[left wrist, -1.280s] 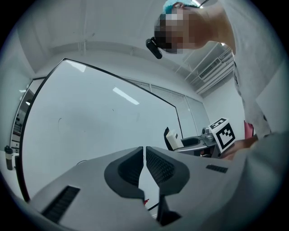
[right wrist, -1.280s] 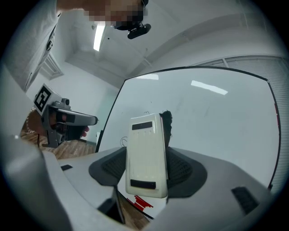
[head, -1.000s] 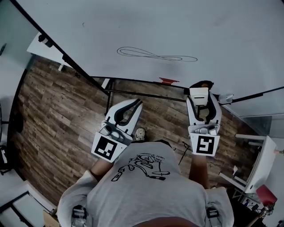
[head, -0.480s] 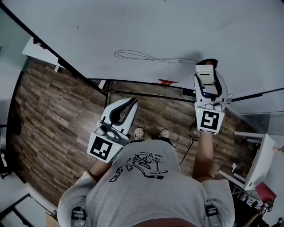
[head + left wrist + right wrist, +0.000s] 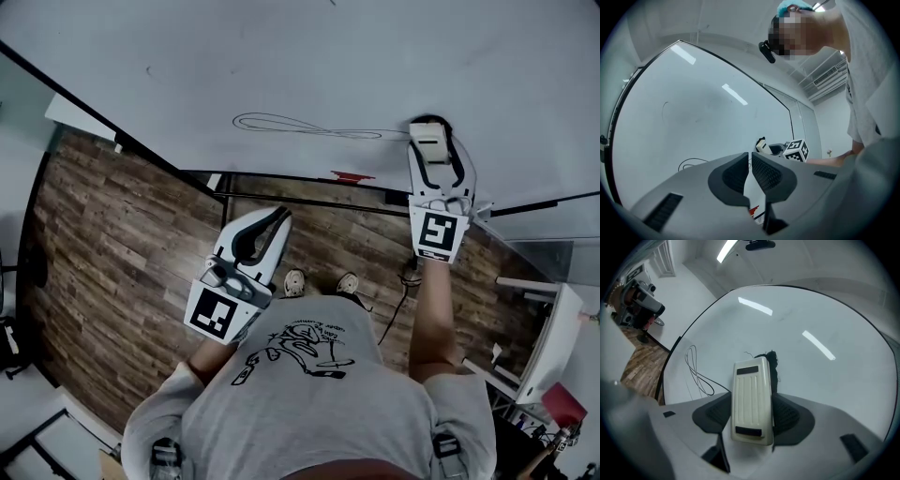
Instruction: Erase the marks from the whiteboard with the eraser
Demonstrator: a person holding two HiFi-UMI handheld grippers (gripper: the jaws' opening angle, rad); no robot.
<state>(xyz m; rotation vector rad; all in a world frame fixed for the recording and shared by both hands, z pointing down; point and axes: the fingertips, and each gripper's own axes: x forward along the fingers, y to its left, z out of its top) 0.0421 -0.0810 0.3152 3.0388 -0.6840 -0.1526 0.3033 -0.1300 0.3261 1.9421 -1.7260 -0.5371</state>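
Eraser [image 5: 751, 399] gripped in right claw [image 5: 431, 136] at right end of marks [image 5: 272, 122]; left claw [image 5: 285, 216] closed.

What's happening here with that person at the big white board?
A person stands at a white whiteboard with a gripper in each hand. The right gripper clamps a cream plastic eraser with dark felt, placed at the right end of a thin looping black pen line, which is not yet wiped. The left gripper is shut, empty, and held back from the board.
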